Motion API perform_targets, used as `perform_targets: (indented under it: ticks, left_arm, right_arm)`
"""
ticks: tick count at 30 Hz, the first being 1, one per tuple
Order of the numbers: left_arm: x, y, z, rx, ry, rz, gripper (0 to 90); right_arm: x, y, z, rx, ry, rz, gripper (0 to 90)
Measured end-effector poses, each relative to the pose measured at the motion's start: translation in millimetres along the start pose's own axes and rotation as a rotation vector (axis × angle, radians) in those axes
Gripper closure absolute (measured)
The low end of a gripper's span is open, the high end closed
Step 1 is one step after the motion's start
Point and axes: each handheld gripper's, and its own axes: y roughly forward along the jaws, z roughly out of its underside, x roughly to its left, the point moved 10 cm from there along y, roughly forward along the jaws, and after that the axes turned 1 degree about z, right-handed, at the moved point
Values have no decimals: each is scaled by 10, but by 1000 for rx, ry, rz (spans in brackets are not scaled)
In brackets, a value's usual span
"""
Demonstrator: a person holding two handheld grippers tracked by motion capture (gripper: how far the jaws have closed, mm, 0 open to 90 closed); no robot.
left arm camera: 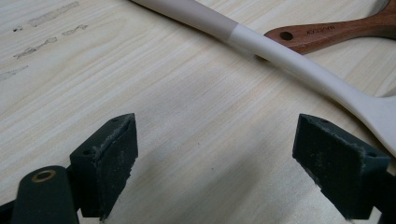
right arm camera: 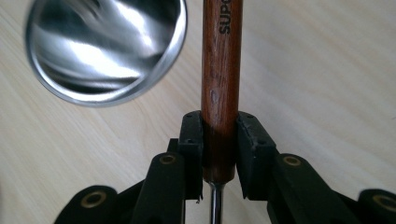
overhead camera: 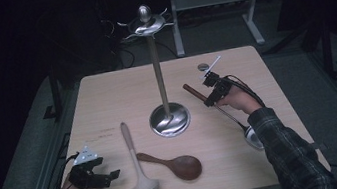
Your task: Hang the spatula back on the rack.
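My right gripper is shut on the brown wooden handle of a metal spoon, just above where the metal stem begins. The spoon's shiny bowl trails toward the person's sleeve, and the handle end points at the stand. The tall metal utensil stand rises from its round base at the table's middle. My left gripper rests open at the near left, with only bare tabletop between its pads. A white ladle and a dark wooden spoon lie just to its right.
The light wooden table has open room at its far left. A small grey disc lies near the far edge behind the right gripper. In the left gripper view the ladle's handle crosses over the wooden spoon's handle.
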Motion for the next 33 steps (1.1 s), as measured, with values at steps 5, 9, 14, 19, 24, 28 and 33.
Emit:
perform_targets:
  ticks: [5, 9, 14, 19, 24, 28, 33]
  left_arm:
    - [-13, 2, -6, -4, -8, 2, 138]
    - [-12, -3, -7, -5, -8, 0, 138]
    - [2, -6, -7, -6, 1, -4, 138]
    - [5, -6, -12, -17, -3, -7, 139]
    - [8, -2, -5, -18, -3, -9, 138]
    - [18, -4, 0, -14, 2, -14, 139]
    - [20, -5, -7, -19, 8, -17, 139]
  right_arm:
    - [10, -171, -80, -87, 3, -4, 733]
    - [29, -327, -135, -159, 7, -14, 733]
    - [47, -485, -211, -245, 14, -16, 733]
    - [72, -691, -271, -352, 24, -20, 733]
    - [102, -884, -286, -445, 27, -16, 733]
    - [148, -988, -282, -498, 16, -19, 733]
    - [151, -1039, -256, -558, 10, -8, 733]
